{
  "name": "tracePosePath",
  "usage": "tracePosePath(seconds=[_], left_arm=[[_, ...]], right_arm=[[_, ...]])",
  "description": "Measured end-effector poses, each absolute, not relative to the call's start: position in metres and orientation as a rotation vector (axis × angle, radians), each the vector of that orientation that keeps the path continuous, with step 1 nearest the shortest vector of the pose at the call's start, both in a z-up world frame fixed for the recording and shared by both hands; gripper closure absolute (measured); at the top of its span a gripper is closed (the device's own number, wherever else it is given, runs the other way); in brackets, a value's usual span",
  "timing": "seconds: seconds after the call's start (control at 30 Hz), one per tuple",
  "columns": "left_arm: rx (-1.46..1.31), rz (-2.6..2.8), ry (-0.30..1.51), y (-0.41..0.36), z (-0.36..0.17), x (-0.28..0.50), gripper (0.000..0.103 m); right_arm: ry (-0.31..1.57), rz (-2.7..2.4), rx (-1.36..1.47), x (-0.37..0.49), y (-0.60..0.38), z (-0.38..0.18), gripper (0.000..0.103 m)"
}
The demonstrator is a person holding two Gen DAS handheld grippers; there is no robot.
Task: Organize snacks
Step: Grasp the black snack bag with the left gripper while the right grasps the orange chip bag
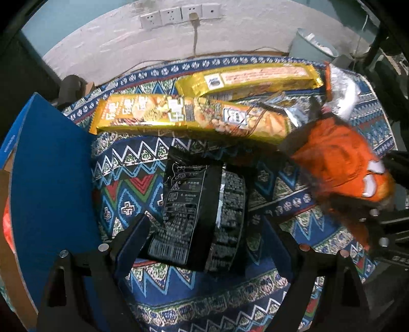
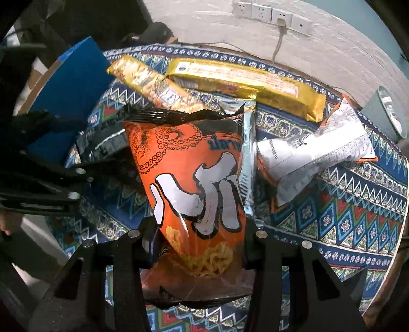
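Note:
My right gripper (image 2: 198, 245) is shut on an orange snack bag (image 2: 194, 178) and holds it upright above the patterned cloth; the bag also shows blurred at the right of the left wrist view (image 1: 340, 166). My left gripper (image 1: 202, 240) is shut on a black snack packet (image 1: 199, 217), which stands between its fingers; in the right wrist view the packet (image 2: 102, 143) shows at the left. Two long gold packets (image 1: 184, 117) (image 1: 250, 79) lie at the far side. A white and orange bag (image 2: 314, 150) lies to the right.
A blue cardboard box (image 1: 48, 184) stands open at the left, also seen in the right wrist view (image 2: 69, 92). The round table carries a patterned cloth (image 2: 345, 217). A pale bin (image 2: 386, 115) stands off the far right edge. A wall with sockets (image 1: 179, 15) lies behind.

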State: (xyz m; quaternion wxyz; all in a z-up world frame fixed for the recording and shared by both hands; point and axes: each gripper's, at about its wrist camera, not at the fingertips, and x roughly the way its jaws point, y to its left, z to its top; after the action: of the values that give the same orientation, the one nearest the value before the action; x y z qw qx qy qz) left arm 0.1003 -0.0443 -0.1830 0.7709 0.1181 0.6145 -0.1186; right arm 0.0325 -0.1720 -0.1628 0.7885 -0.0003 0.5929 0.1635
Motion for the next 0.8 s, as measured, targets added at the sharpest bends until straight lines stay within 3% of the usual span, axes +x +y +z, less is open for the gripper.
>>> tracePosePath(seconds=[0.33, 0.47, 0.8], left_arm=[[0.304, -0.241, 1.318, -0.048, -0.201, 0.106, 0.015], [0.335, -0.242, 1.282, -0.057, -0.199, 0.099, 0.036], [0.320, -0.264, 1.242, -0.054, -0.185, 0.079, 0.043]], right_arm=[[1.261, 0.335, 0.012, 0.038, -0.182, -0.162, 0.058], [1.253, 0.320, 0.007, 0.038, -0.183, -0.161, 0.058], [1.233, 0.295, 0.000, 0.043, -0.178, -0.155, 0.058]])
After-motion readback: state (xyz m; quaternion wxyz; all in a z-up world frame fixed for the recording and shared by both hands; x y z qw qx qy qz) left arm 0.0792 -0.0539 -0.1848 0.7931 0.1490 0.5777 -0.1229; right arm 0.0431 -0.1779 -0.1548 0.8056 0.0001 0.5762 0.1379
